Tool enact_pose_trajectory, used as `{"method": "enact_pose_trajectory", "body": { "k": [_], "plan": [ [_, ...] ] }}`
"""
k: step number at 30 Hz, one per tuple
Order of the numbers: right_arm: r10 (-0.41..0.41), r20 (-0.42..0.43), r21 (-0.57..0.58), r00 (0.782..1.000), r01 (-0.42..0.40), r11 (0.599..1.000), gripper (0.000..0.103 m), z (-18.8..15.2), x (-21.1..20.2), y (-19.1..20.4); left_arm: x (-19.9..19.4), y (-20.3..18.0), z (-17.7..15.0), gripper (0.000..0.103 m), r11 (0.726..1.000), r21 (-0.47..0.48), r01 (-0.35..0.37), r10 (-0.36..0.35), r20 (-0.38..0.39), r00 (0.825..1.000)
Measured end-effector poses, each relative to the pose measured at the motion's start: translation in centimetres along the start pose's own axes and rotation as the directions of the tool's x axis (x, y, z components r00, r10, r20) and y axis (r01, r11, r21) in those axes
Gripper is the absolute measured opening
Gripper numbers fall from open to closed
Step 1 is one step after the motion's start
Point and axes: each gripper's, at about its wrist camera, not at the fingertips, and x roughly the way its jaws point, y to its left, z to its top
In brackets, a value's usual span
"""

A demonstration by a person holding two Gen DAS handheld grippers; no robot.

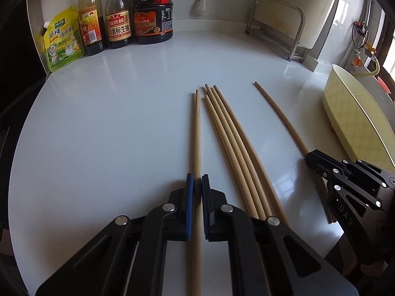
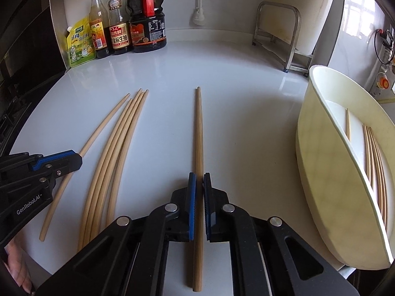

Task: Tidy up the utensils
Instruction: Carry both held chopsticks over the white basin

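Wooden chopsticks lie lengthwise on the white counter (image 1: 111,128). My left gripper (image 1: 197,180) is shut on the leftmost chopstick (image 1: 197,128), with its blue pads (image 1: 189,192) pressing both sides. Several loose chopsticks (image 1: 232,135) lie together just to its right. My right gripper (image 2: 199,180) is shut on a separate chopstick (image 2: 199,128) further right. In the left wrist view, that right gripper (image 1: 312,159) shows over its chopstick (image 1: 279,116). The right wrist view shows the left gripper (image 2: 77,159) at the left edge. A cream tub (image 2: 321,133) at the right holds several chopsticks (image 2: 375,153).
Sauce bottles (image 1: 116,19) and a yellow-green pouch (image 1: 63,39) stand at the back left corner. A metal rack (image 1: 279,24) with a white board stands at the back right. A dark stove edge (image 2: 14,86) borders the counter on the left. A hand (image 2: 17,266) shows at the lower left.
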Motion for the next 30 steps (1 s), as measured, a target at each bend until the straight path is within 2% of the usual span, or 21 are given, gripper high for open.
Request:
{"method": "enact_pose_trajectory", "body": {
  "k": [6, 16, 30],
  "plan": [
    [0.026, 0.025, 0.039, 0.999, -0.027, 0.999, 0.006, 0.4, -1.1, -0.6, -0.3, 0.5, 0.2, 0.007, 1.0, -0.016, 0.01, -0.01, -0.008, 1.0],
    [0.06, 0.095, 0.077, 0.994, -0.068, 0.995, 0.006, 1.2, -3.9, -1.4, -2.3, 0.1, 1.8, 0.007, 1.0, 0.0, 0.024, -0.024, 0.033, 0.999],
    [0.07, 0.217, 0.182, 0.974, -0.111, 0.977, 0.006, 1.8, -8.3, -5.6, -5.9, -4.4, 5.5, 0.007, 0.991, 0.082, 0.103, -0.112, 0.118, 0.987]
  ]
}}
